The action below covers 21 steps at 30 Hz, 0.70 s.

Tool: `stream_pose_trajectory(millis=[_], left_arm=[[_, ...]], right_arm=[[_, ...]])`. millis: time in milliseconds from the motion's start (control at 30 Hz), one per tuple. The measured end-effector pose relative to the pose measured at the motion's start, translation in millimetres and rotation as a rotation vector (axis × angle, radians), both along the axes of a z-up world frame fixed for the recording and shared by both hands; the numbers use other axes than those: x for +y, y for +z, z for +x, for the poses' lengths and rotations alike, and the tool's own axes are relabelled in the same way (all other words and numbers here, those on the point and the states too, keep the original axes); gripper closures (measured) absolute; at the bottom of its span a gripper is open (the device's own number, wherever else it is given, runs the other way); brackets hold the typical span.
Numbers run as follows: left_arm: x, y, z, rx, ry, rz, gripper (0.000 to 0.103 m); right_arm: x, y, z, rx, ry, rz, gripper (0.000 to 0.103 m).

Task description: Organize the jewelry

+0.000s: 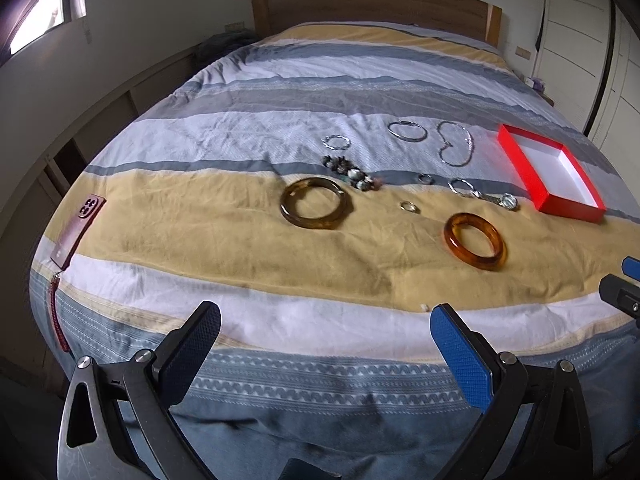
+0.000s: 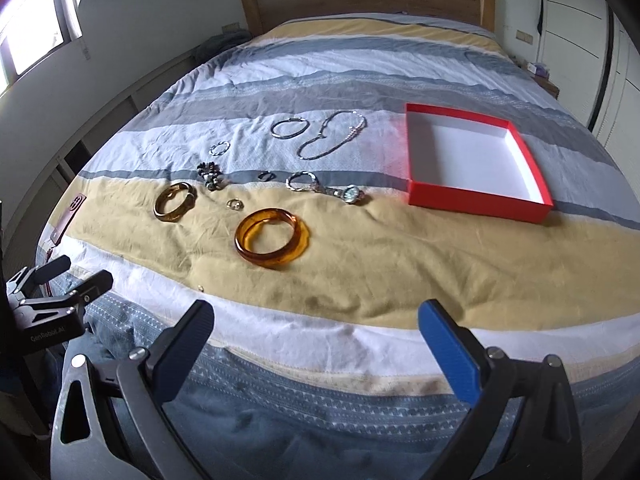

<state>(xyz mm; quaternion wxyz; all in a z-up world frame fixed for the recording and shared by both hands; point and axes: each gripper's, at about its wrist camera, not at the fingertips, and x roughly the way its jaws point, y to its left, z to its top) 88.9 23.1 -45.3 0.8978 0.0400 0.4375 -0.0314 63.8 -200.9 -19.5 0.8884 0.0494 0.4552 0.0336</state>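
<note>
Jewelry lies scattered across the bed's yellow and white stripes, and nothing is in the box, so you are at the very start. From your left wrist camera, the left gripper [image 1: 326, 344] hangs over the foot edge of the bed [image 1: 248, 264], fingers spread wide and holding nothing. Ahead lie the dark amber bangle [image 1: 313, 208], the orange bangle [image 1: 475, 241], a small ring [image 1: 409, 207] between them, and the watch [image 1: 508, 201] just beside the red box [image 1: 550, 172] near the right edge.

From your right wrist camera, the right gripper [image 2: 316, 338] is equally released and empty. The orange bangle [image 2: 272, 243] sits nearest it, with the red box [image 2: 480, 200] further right, open and bare inside. I'd judge that bangle your easiest first pick: reach forward, straddle one side of its rim, close, then carry it right into the box.
</note>
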Motion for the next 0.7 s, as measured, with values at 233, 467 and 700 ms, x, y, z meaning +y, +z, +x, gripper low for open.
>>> stream_pose_trajectory(millis=[233, 467, 700], left_arm=[[10, -4, 24, 0.021, 0.026, 0.017, 0.0], [22, -11, 61, 0.023, 0.069, 0.024, 0.0], [40, -21, 114, 0.029, 0.122, 0.016, 0.0]], right_arm=[[17, -5, 25, 0.024, 0.059, -0.042, 0.001], [18, -12, 51, 0.045, 0.069, -0.046, 0.001], [18, -26, 81, 0.065, 0.083, -0.023, 0.003]])
